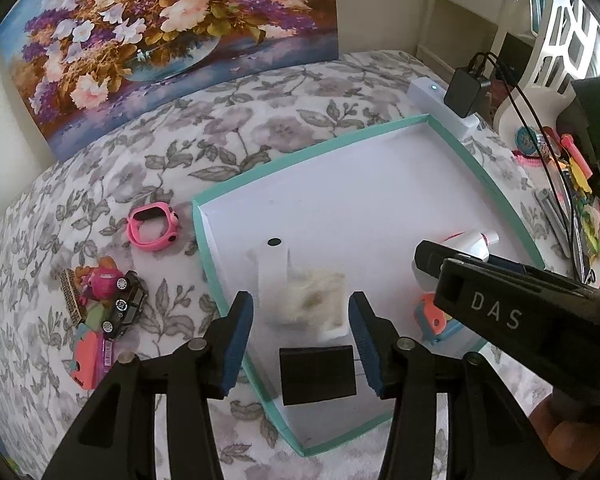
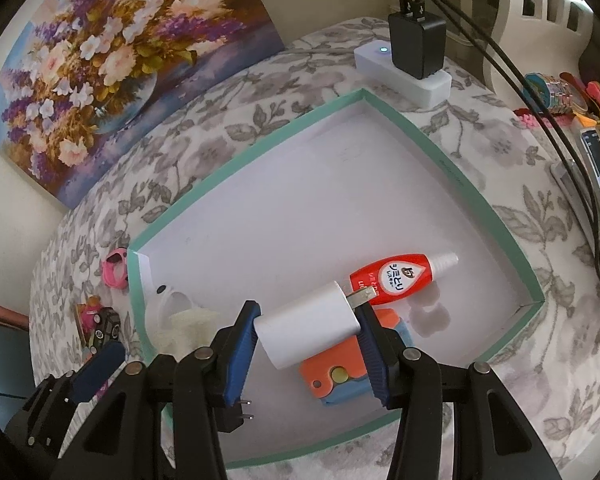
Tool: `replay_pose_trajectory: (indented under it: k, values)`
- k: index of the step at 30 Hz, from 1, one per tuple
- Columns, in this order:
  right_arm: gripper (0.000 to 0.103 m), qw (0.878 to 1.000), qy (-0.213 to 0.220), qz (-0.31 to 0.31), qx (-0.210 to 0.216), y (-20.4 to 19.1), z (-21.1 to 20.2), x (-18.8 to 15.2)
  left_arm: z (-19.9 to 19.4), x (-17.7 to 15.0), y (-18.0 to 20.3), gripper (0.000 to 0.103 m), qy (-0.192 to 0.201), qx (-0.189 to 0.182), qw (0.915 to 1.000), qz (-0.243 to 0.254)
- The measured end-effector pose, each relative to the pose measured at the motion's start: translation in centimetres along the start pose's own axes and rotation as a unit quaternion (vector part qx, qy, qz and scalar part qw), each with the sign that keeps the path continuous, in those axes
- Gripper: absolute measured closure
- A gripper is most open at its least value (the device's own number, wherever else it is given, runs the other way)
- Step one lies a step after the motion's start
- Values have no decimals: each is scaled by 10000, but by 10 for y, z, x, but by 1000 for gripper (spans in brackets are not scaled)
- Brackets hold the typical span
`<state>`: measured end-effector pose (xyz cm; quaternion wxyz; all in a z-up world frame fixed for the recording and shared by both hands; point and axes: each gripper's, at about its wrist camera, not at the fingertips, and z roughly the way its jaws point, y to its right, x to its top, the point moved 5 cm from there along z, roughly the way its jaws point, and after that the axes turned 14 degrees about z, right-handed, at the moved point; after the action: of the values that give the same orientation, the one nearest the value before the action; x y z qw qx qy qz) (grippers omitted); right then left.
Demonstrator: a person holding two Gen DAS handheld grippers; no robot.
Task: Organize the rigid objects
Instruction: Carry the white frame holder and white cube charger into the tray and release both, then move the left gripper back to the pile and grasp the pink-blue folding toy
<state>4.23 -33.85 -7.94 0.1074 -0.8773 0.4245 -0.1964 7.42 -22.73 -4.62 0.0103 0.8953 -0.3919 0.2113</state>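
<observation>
Between my right gripper [image 2: 310, 330] pads I pinch the white charger [image 2: 310, 322], its long axis crossing them, above the tray [image 2: 440, 152]; left gripper [image 1: 300, 332] is spread.

White charger plug [image 2: 308, 326] clamped, prongs toward 1 o'clock, over teal-rimmed tray [image 2: 440, 148]; red bottle [image 2: 396, 279] lying flat inside.
</observation>
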Motion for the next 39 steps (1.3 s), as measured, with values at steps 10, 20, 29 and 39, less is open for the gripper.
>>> replay_pose_trajectory:
  k: [10,20,29,39]
  values:
    - [37,9998,172,-71,4,-6,-9,2,-9,-6,-30,41,-3,72,9989,-469]
    - [31,9995,139,-272,-104,-16,-6,-4,-3,-41,-104,20,-278,276,9842,-1729]
    - [17,9973,167,-689,-215,-37,-4,-16,0,-79,-155,6,-519,587,9639,-2545]
    - [0,9952,219,-896,-322,-49,-1,-27,0,-100,-181,5,-579,628,9507,-2980]
